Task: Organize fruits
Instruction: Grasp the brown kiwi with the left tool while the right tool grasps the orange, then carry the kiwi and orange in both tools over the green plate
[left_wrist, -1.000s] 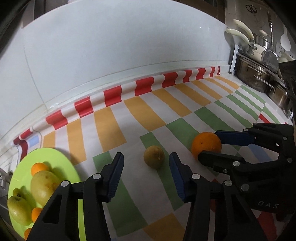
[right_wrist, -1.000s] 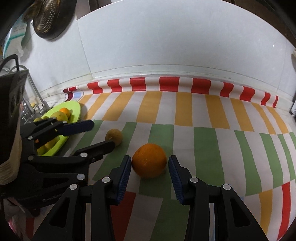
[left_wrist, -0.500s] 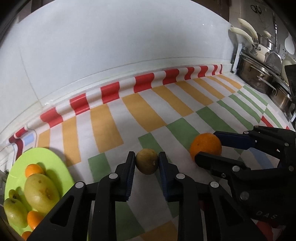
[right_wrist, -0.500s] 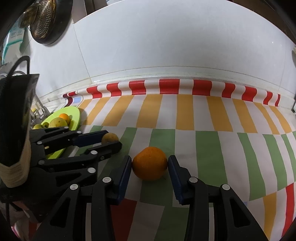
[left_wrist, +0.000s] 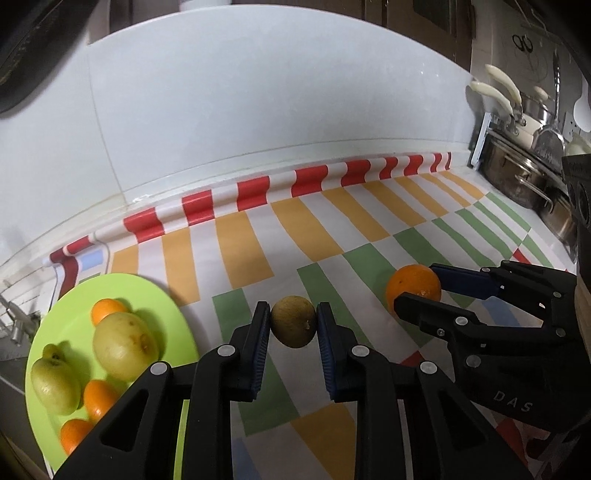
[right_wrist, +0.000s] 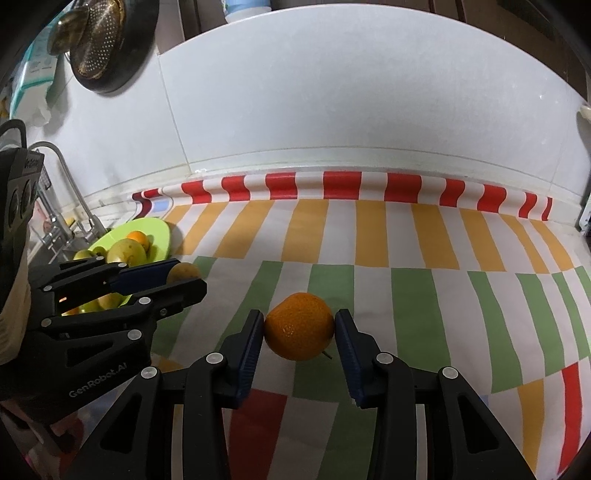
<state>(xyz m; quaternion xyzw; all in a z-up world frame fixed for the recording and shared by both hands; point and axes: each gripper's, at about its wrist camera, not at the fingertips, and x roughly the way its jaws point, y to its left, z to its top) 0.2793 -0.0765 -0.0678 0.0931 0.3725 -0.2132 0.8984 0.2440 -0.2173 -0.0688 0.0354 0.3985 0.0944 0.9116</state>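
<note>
My left gripper (left_wrist: 293, 326) is shut on a small brown-green fruit (left_wrist: 293, 326) and holds it just above the striped cloth. My right gripper (right_wrist: 299, 326) is shut on an orange (right_wrist: 299, 326), which seems slightly raised off the cloth. In the left wrist view the right gripper (left_wrist: 417, 291) and the orange (left_wrist: 412, 286) are to the right. In the right wrist view the left gripper (right_wrist: 184, 278) with the small fruit (right_wrist: 183, 271) is to the left. A lime green plate (left_wrist: 147, 295) at the left holds pears and small oranges.
A striped cloth (right_wrist: 406, 295) covers the counter up to the white wall. Steel pots (left_wrist: 517, 177) stand at the far right. A tap (right_wrist: 70, 192) and sink are left of the plate (right_wrist: 159, 230). A colander (right_wrist: 99, 37) hangs on the wall.
Both grippers closed: the left onto the small brown-green fruit, the right onto the orange. Both fruits have risen slightly from the cloth.
</note>
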